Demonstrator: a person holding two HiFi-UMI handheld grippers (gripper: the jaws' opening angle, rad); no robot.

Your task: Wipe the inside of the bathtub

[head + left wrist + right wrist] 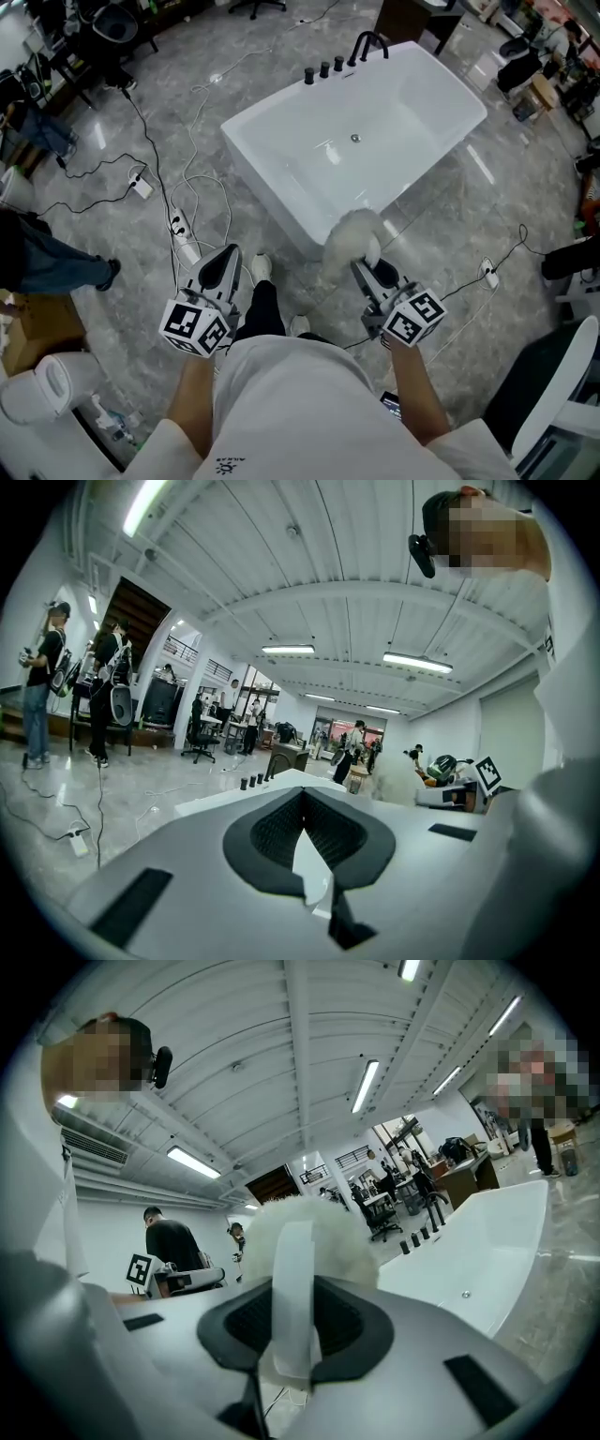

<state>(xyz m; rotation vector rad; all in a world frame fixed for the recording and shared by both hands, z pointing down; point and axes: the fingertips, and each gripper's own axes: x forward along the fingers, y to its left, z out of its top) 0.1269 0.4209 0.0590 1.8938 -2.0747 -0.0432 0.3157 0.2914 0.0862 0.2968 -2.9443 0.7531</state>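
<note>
Left gripper (225, 255) closed | right gripper (367, 268) clamps one duster (352, 236) | one bathtub (272, 202)

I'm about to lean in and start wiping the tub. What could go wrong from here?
1. The right gripper holds the fluffy pad only by its thin strap. Pressing hard against the bathtub wall may pull the pad loose.
2. Cables and a power strip lie on the floor by the person's feet, beside the tub. Stepping closer risks a trip or a snag.
</note>
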